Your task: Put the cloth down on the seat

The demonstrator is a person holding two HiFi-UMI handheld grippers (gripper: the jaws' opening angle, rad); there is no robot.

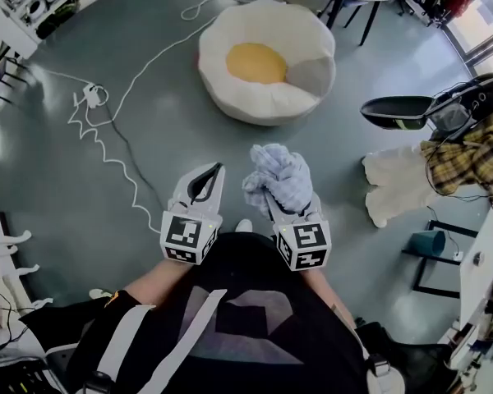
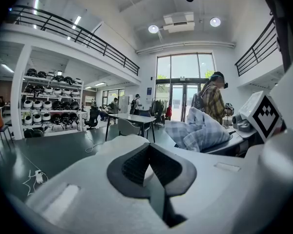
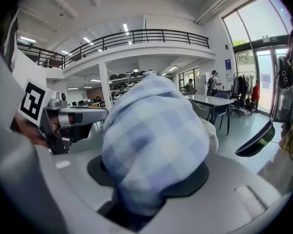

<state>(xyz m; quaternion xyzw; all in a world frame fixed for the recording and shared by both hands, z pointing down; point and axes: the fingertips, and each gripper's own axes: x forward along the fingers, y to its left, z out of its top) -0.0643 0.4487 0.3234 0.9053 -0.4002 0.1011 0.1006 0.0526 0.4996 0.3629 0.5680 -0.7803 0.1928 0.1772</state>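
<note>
The right gripper (image 1: 273, 202) has its jaws pinched on the cloth (image 1: 278, 176), a blue-and-white checked piece crushed into a rounded wad. The right gripper view shows the wad filling the gap between the two dark pads and bulging well above them, with a paler fold (image 3: 219, 140) showing at its right edge. Balled up like this, the cloth has no clear long axis. It swells up and forward out of the jaws, along the line in which the gripper points, which is ahead and somewhat downward. No part of it hangs loose toward the floor (image 1: 148, 80).

The left gripper (image 1: 214, 173) is held just beside the right one, at about the same height. Its jaws are pressed together with nothing between them; in its own view the pads meet in a tight V.

The seat (image 1: 230, 89), a white beanbag with a yellow centre (image 1: 256, 62), sits on the floor ahead of both grippers and well apart from them. The cloth is in the air, short of the seat and not touching it. A white cable (image 1: 107, 150) snakes over the floor to the left. A second person in a plaid shirt (image 1: 464, 161) stands at the right.
</note>
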